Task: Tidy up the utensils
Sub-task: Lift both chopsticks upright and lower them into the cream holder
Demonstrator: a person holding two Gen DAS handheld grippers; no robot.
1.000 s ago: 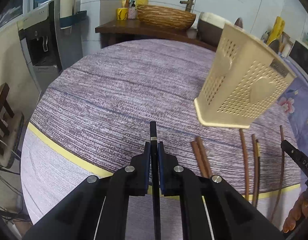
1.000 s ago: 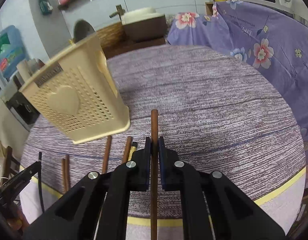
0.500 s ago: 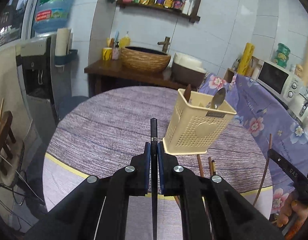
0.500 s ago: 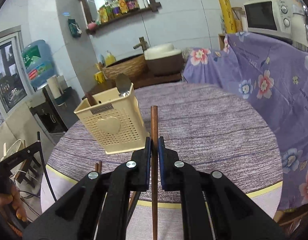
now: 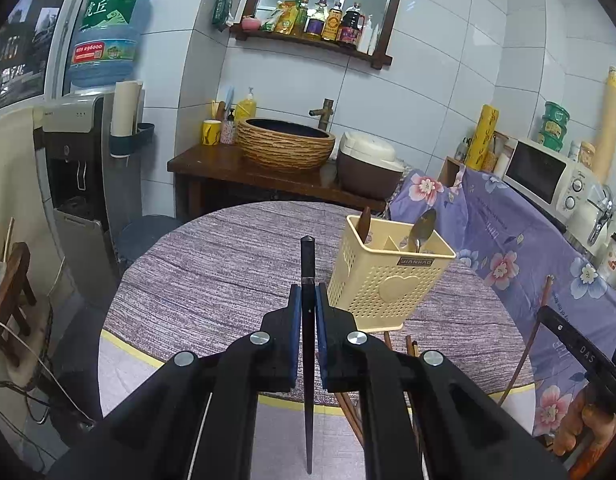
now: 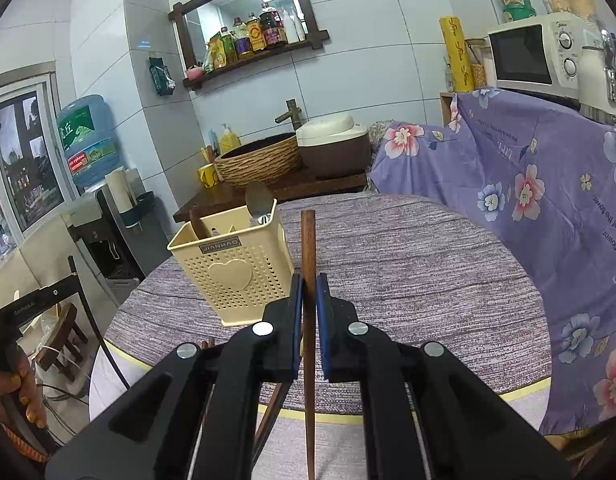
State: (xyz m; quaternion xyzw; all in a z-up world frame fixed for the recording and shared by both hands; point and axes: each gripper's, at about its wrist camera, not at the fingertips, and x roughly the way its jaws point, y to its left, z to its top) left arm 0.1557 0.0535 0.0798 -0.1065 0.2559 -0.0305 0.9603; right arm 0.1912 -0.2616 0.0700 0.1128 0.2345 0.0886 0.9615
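My left gripper [image 5: 307, 300] is shut on a black chopstick [image 5: 307, 256] and holds it high above the round table, left of a cream perforated utensil holder [image 5: 382, 284]. My right gripper [image 6: 308, 292] is shut on a brown wooden chopstick [image 6: 308, 240], right of the same holder [image 6: 235, 276]. The holder has a metal spoon [image 5: 424, 226] and a brown wooden utensil [image 5: 364, 222] standing in it. Several brown chopsticks [image 5: 410, 346] lie on the table in front of the holder, partly hidden by my fingers.
The round table [image 6: 428, 272] has a purple-grey cloth with a yellow rim. A purple floral-covered counter [image 6: 548, 184] with a microwave stands to the right. A wooden sideboard with a woven basin [image 5: 285, 146] and rice cooker is behind. A water dispenser [image 5: 79, 152] stands left.
Both grippers have lifted up and back from the table with their chopsticks. The holder and table now look smaller and farther below, and the room's walls have come into view.
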